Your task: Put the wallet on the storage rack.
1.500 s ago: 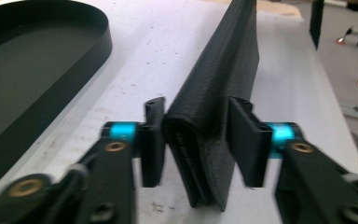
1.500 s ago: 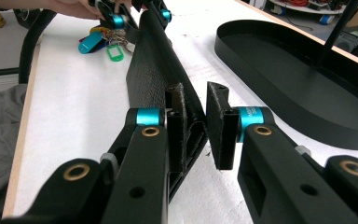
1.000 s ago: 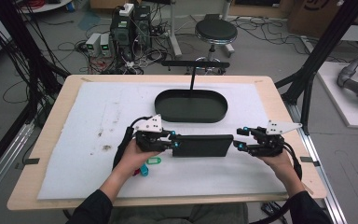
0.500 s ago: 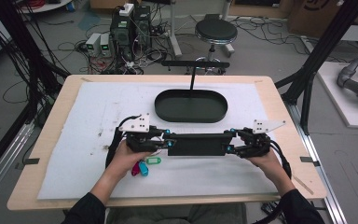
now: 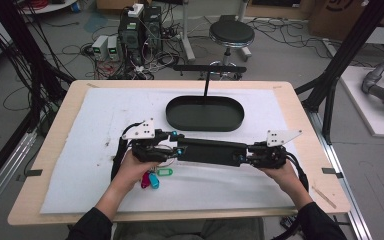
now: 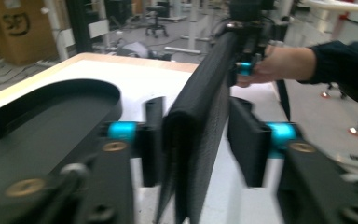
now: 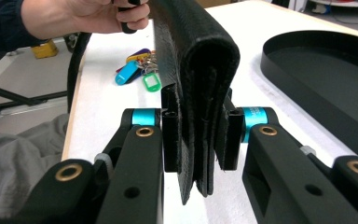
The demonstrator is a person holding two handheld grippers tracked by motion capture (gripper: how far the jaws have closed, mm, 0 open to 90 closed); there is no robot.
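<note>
A long black leather wallet (image 5: 211, 151) is being held off the white mat (image 5: 80, 145), stretched lengthwise between the two grippers, folded edge up. At its right end it is being pinched by the right gripper (image 5: 244, 158): in the right gripper view the two pads are being pressed flat against both faces of the wallet (image 7: 196, 88), with its layered open edges hanging below the fingertips. At its other end the left gripper (image 5: 176, 149) is being closed around it; in the left gripper view one pad is lying against the wallet (image 6: 198, 135) while the other pad (image 6: 248, 140) is standing slightly off it, so a firm hold on that side cannot be confirmed.

The work is being judged as partway through: the wallet is already lifted and carried by both ends, and it has yet to be set down, most likely in the black oval tray (image 5: 174, 114), which is lying just beyond the fingertips and is holding nothing.

Behind the left gripper, toward the person, a bunch of coloured key tags (image 5: 153, 177) is lying on the mat, near the left hand (image 5: 132, 167). Ahead of the fingertips the mat is being left open up to the tray's near rim, which must be cleared by lifting. A thin black post (image 5: 206, 82) is rising behind the tray. To the right of the right gripper the mat edge and the wooden table border (image 5: 305, 125) are near, so room there is limited
</note>
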